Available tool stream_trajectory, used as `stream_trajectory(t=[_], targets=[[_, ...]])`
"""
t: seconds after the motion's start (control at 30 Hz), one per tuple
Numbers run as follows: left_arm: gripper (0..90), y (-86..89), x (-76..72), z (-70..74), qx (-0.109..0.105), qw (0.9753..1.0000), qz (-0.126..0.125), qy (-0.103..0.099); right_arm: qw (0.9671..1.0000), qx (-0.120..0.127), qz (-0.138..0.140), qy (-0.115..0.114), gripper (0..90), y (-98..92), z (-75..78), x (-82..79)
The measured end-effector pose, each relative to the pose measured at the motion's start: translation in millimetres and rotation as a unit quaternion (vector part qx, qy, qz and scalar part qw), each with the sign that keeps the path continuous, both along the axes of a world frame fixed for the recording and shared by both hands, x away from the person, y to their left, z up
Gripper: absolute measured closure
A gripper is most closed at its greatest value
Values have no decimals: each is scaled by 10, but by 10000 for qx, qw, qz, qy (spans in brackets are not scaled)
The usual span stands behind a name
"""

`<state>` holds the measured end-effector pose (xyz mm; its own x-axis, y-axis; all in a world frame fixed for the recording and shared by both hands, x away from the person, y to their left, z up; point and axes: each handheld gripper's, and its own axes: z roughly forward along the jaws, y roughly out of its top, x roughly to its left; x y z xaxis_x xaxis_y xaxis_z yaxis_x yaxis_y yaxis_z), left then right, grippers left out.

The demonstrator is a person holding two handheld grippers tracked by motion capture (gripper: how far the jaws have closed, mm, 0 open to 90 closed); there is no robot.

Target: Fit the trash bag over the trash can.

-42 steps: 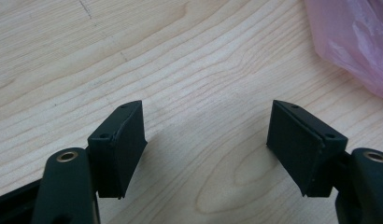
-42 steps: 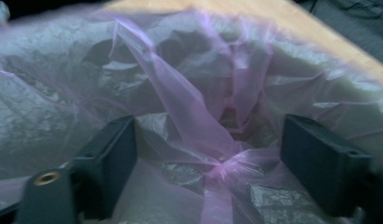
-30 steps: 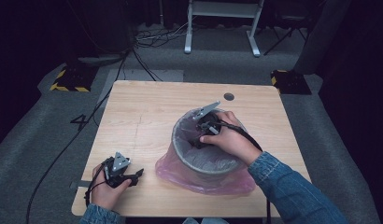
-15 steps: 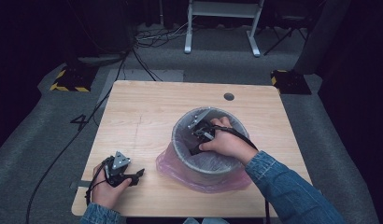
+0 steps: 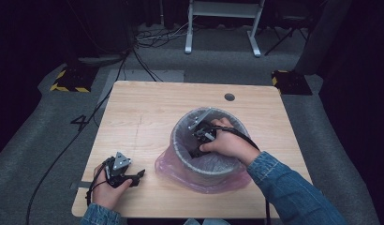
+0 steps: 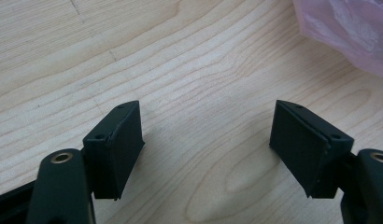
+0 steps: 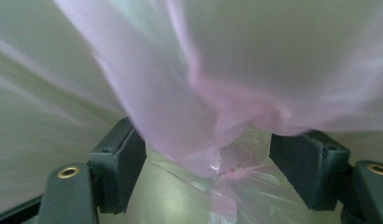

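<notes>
Tools both wide: right tool [image 5: 195,149] inside bin [image 5: 180,152] among pink bag [image 7: 217,93]; left tool [image 6: 208,154] over bare table [image 5: 148,108].

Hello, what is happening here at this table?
A person is fitting a pink bag into a grey bin on the table. The right tongs are down inside the bin, jaws open, with bag film bunched between them. The bag's edge spills out around the bin's base. The left tongs rest open on the table near the front left corner, holding nothing.
</notes>
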<state>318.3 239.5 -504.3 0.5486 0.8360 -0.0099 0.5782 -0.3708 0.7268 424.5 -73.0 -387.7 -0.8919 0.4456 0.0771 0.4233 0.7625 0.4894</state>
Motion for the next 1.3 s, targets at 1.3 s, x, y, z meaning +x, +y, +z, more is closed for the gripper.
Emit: stream_trajectory(t=[1.3], targets=[[248,-40,14,-2,-12,10000,9,9,9843,852,1333,-785,307,-702,1168,-615]])
